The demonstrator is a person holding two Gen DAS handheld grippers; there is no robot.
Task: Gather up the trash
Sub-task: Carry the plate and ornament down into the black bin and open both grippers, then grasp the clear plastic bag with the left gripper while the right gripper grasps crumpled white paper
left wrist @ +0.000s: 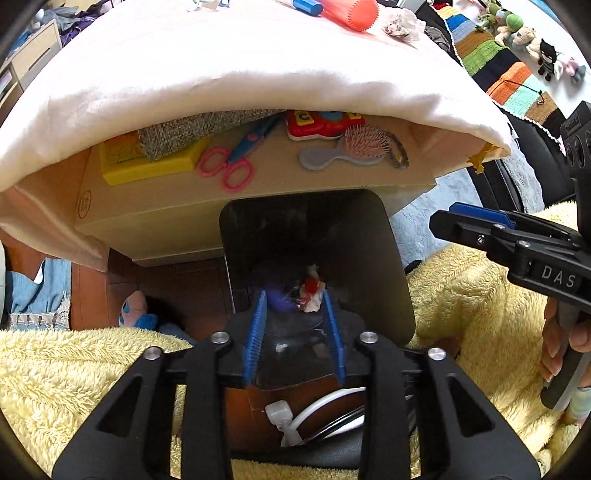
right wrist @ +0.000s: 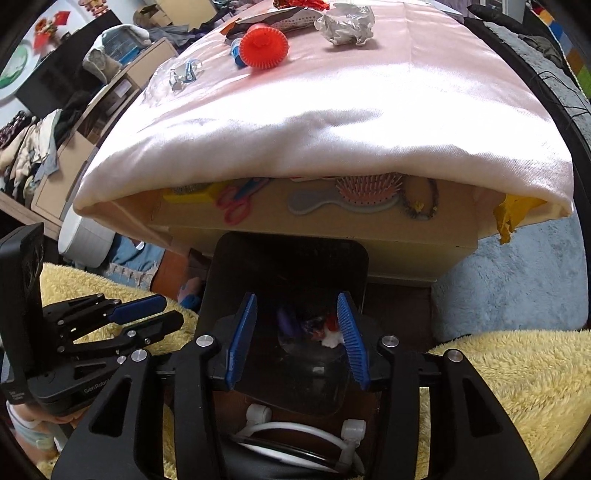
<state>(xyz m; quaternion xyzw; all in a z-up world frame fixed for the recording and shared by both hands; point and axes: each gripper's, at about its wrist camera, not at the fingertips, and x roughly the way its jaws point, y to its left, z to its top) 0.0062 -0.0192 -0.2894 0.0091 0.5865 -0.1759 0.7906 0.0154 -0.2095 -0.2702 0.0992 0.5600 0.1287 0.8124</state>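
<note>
**A:** What is shown in the left wrist view?

**B:** The left hand-held gripper (left wrist: 295,332) is seen spread, with nothing pinched, directly above a black trash bin (left wrist: 391,266) set on the floor. Trash is already lying in the bin: a crumpled red-and-white wrapper (left wrist: 312,291) beside something purple. The right hand-held gripper (left wrist: 476,225) is seen at the right edge, side-on; whether it is spread cannot be told here. Beyond the bin a low bench (left wrist: 258,199) is covered by a pale pink cloth (left wrist: 236,70). At its far end a crumpled foil wad (left wrist: 400,24) is seen, ahead and to the right, well apart from both grippers.

**A:** And the right wrist view?

**B:** The right hand-held gripper (right wrist: 297,338) is likewise spread and empty over the same bin (right wrist: 291,258). The foil wad (right wrist: 345,24) is seen far ahead, slightly right, roughly round with no clear long axis. A red brush-like cylinder (right wrist: 264,46) lies left of it. The right arm is judged nearer to the wad. The left hand-held gripper (right wrist: 155,314) appears slightly parted at lower left.

**A:** The room?

**B:** A yellow fleece blanket (right wrist: 517,376), a blue rug (right wrist: 517,280) and cluttered furniture are seen.
</note>
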